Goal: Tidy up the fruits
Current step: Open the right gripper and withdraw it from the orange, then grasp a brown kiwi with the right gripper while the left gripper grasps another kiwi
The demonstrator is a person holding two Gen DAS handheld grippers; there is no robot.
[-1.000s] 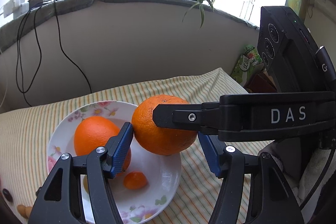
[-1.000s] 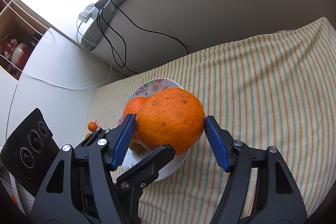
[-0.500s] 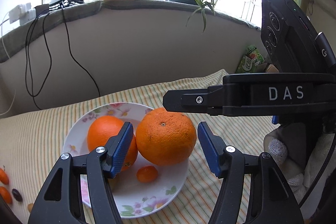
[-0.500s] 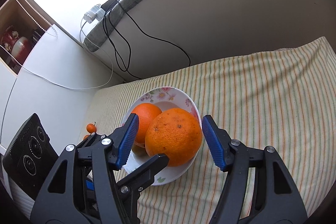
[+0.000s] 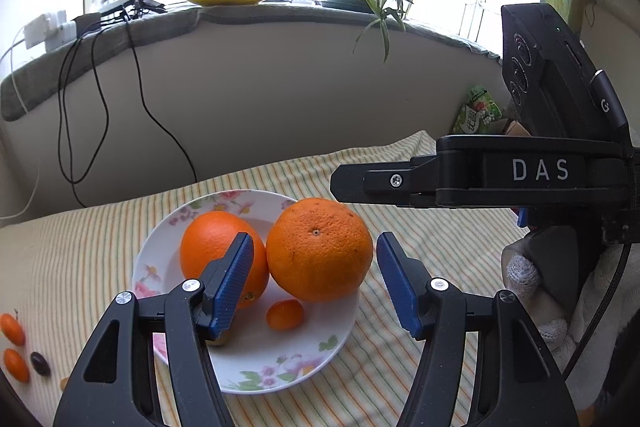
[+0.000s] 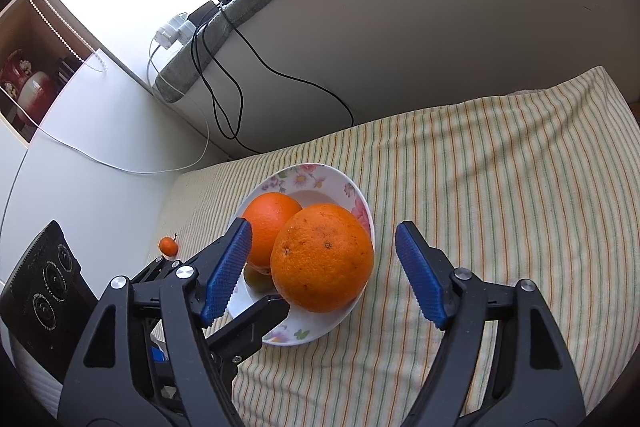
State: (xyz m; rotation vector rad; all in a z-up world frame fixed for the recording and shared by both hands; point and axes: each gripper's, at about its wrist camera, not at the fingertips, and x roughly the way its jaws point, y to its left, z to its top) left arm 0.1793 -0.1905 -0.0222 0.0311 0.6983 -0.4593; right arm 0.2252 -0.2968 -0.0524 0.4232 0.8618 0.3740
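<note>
Right gripper [image 6: 324, 275] is opening its jaws around the big orange [image 6: 322, 258], pads off it, since it already sits in the plate [image 6: 352, 189]. Left gripper [image 5: 312, 283] hangs wide and empty, probably staying clear. Kumquats [image 5: 14, 347] wait on the cloth [image 6: 500, 187].

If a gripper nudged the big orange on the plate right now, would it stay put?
Probably not. The big orange is round and sits near the plate's rim, so it could roll off onto the striped cloth. The smaller orange beside it might block one side. Its pebbled skin should grip well.
</note>
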